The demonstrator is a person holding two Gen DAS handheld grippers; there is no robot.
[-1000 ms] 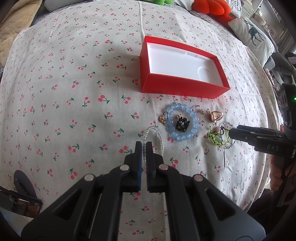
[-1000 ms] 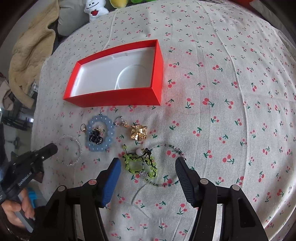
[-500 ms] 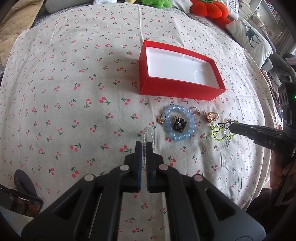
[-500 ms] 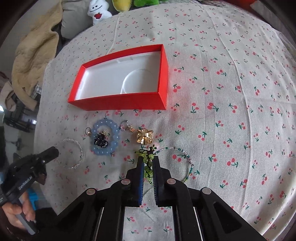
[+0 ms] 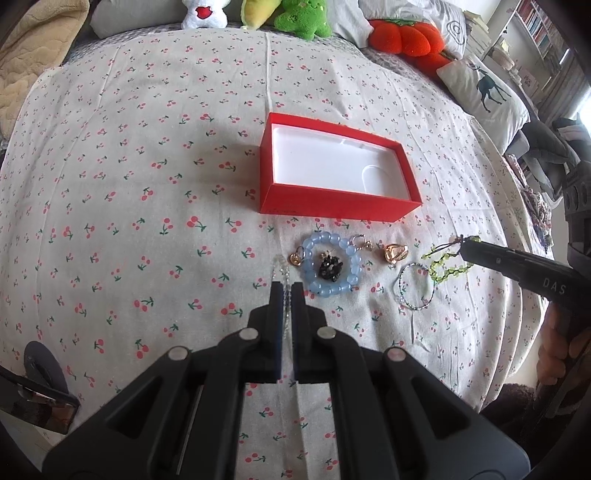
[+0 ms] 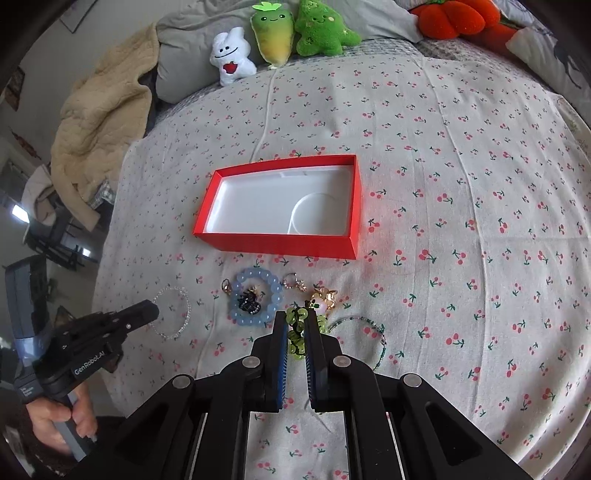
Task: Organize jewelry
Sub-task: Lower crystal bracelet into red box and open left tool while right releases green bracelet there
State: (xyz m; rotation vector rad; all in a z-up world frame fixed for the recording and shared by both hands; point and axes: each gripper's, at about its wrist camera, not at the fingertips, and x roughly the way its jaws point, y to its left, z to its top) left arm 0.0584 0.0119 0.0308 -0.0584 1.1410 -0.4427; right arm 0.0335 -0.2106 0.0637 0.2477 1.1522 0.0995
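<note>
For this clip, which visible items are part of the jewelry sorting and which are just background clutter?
Job: red box; clear bead bracelet in left gripper; green bead bracelet in right gripper; blue bead bracelet; black charm; gold earrings; thin seed-bead bracelet.

Lying about: plush toys; beige blanket; deer pillow.

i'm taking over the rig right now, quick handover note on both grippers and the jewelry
Left hand-held gripper: shut on the clear bead bracelet.
Right hand-held gripper: shut on the green bead bracelet.
Red box: nothing in it yet.
On the cloth in front of the box: blue bead bracelet, black charm inside it, gold pieces, thin beaded bracelet.
Left: put everything in the box.
</note>
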